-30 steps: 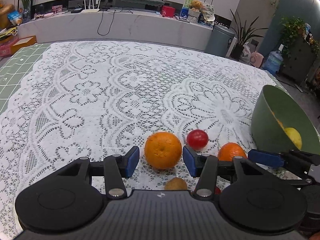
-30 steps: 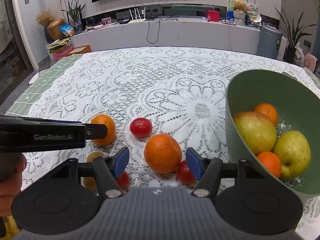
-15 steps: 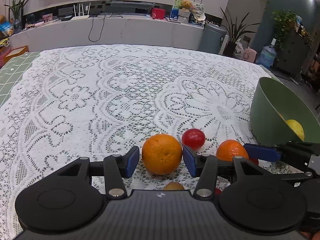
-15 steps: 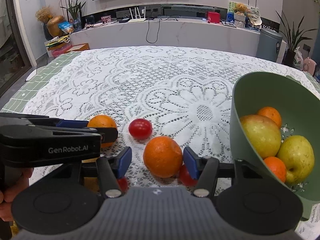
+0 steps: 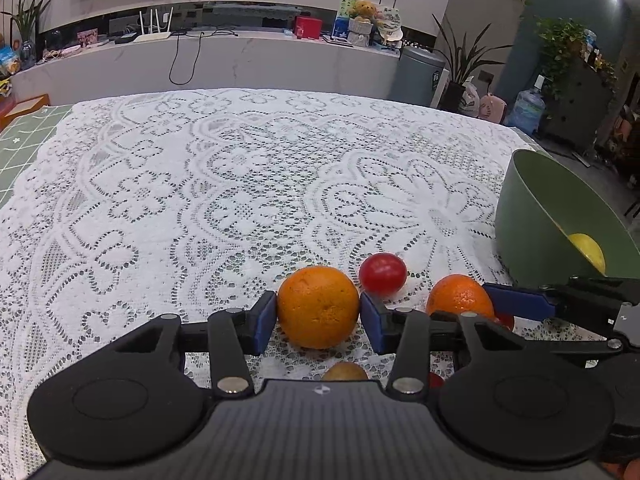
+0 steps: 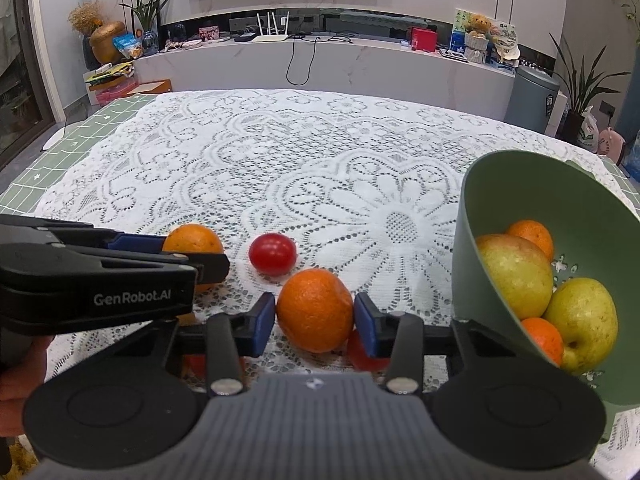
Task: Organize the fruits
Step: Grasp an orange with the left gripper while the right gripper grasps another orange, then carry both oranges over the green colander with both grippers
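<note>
Blue-padded fingers (image 5: 267, 322) of the left gripper (image 5: 318, 320) pinched a round orange (image 5: 318, 307) on the white lace tablecloth (image 5: 200, 200); the right gripper (image 6: 315, 320) likewise clasped another orange (image 6: 315, 310); a green plastic bowl (image 6: 520, 184) beside them already held apples and oranges; red tomatoes (image 6: 273, 254) remained outside.

Counter (image 6: 24, 184) wearing a white lace tablecloth (image 6: 320, 152), two oranges (image 6: 315, 310) (image 6: 193, 240) sitting on it, red tomatoes (image 6: 273, 254) lying near them, green bowl (image 6: 520, 184) resting at right
</note>
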A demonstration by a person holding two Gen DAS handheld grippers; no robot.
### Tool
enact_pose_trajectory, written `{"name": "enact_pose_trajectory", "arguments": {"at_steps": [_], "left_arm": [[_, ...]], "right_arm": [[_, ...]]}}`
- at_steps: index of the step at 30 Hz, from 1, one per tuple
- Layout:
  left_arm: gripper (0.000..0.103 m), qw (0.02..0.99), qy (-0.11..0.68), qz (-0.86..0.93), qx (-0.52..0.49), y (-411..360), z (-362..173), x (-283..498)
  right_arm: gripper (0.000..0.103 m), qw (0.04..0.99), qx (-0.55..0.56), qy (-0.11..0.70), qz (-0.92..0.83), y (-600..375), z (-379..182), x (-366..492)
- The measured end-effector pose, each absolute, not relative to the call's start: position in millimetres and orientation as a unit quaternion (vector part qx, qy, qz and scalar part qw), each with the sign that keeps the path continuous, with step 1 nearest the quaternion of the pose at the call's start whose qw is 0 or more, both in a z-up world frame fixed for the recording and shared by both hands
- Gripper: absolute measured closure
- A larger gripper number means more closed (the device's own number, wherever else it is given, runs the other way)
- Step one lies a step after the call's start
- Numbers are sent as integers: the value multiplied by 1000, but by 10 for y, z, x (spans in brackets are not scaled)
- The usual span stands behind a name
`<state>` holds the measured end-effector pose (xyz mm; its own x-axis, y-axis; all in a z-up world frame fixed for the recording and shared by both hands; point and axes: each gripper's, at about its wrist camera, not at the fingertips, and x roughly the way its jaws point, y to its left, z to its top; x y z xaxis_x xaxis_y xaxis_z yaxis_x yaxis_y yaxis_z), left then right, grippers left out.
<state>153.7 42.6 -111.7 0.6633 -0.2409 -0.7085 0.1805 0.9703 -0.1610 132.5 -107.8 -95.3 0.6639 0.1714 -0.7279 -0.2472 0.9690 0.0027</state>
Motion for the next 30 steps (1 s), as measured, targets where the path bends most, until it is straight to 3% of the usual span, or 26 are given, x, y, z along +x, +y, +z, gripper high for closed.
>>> {"name": "enact_pose_trajectory", "arguments": {"at_steps": [30], "left_arm": [[53,915,377,-103,-102,528,-779,1277]], "right_arm": [[64,932,0,334,143,-1241,-679,1076]]}}
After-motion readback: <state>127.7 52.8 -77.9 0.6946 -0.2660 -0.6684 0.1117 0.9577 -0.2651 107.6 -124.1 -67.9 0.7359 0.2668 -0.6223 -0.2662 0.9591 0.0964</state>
